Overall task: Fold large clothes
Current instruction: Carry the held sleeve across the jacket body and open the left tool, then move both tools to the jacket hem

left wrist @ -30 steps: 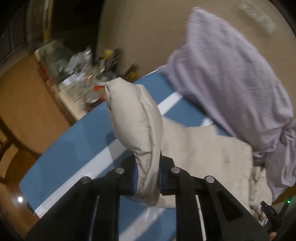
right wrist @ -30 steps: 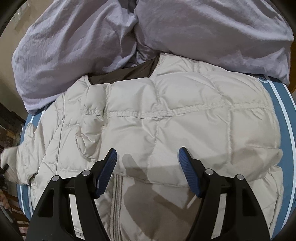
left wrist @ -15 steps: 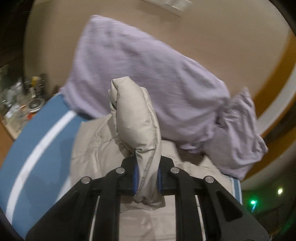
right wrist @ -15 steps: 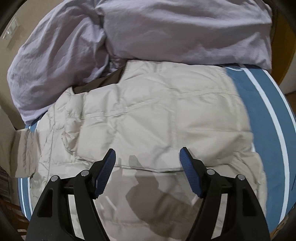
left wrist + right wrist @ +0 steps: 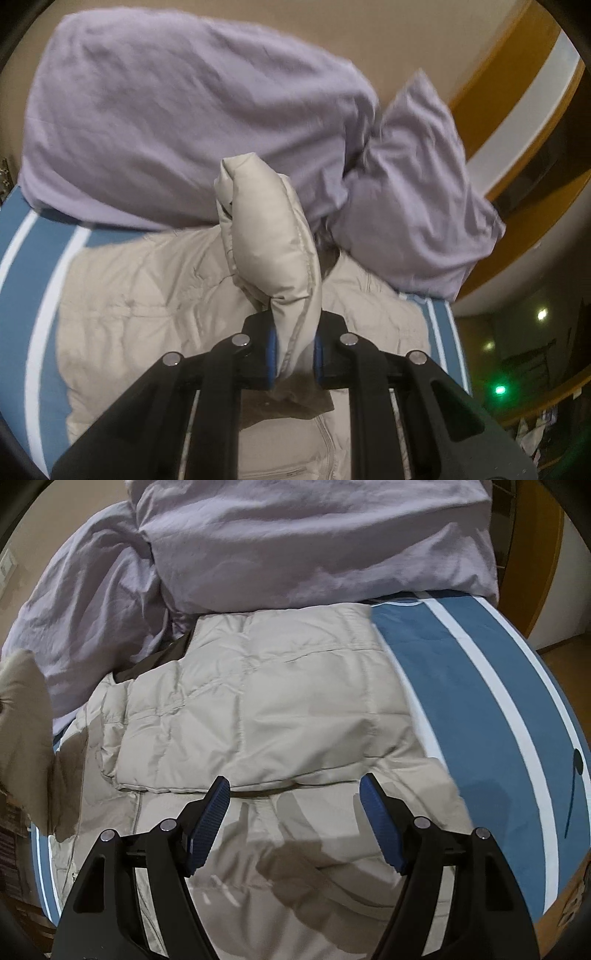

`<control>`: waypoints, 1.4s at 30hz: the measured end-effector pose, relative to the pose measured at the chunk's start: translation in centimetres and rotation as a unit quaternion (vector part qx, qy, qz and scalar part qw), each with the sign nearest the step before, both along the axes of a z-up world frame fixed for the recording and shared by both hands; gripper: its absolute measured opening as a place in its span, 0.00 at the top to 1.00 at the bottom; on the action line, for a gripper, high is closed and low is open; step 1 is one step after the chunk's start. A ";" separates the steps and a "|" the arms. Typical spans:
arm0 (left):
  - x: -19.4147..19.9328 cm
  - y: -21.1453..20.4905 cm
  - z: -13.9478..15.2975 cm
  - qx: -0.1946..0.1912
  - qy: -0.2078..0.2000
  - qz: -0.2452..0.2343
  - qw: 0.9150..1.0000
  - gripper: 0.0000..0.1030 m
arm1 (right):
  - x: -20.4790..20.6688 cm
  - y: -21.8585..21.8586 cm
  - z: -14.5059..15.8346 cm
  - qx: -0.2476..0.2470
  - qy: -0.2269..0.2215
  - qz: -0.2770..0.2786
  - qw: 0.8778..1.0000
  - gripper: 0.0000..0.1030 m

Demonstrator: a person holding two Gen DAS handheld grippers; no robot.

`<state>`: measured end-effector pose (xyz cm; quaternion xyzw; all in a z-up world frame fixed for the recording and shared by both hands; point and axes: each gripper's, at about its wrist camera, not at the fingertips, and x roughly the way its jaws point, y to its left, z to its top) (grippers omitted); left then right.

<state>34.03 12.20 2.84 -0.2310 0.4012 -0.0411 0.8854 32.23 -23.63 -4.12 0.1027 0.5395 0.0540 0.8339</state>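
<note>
left claw (image 5: 294, 356): clamped on the lifted sleeve (image 5: 267, 236), probably to carry it over the body | right claw (image 5: 295, 825): wide, empty, above folded part | beige down jacket (image 5: 258, 709): flat on blue bed (image 5: 461, 686), beside lilac duvet (image 5: 295, 535)

No legible text, label or number anywhere.

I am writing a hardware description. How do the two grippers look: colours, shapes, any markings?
Both the left gripper and the right gripper have black, angular plastic linkage arms with round silver rivets. The fingers carry blue pads with a fine knurled texture. No cables, labels or sleeves are visible.
</note>
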 end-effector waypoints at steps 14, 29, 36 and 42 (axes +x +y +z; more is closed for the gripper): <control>3.0 -5.4 -5.7 0.037 0.081 -0.037 0.995 0.47 | -0.8 -3.8 -0.8 -0.007 0.003 -0.034 0.999 0.28; 6.0 -7.5 -10.6 0.105 0.141 -0.054 0.983 0.48 | -1.8 -5.9 -1.0 -0.017 0.008 -0.056 0.998 0.28; 5.7 -8.3 -11.6 0.148 0.146 -0.058 0.976 0.48 | -2.3 -6.0 -1.0 -0.020 0.011 -0.050 0.998 0.28; 2.0 -6.8 -9.3 0.161 0.124 -0.036 0.978 0.44 | -2.9 -6.1 -0.8 -0.023 0.008 -0.033 0.999 0.28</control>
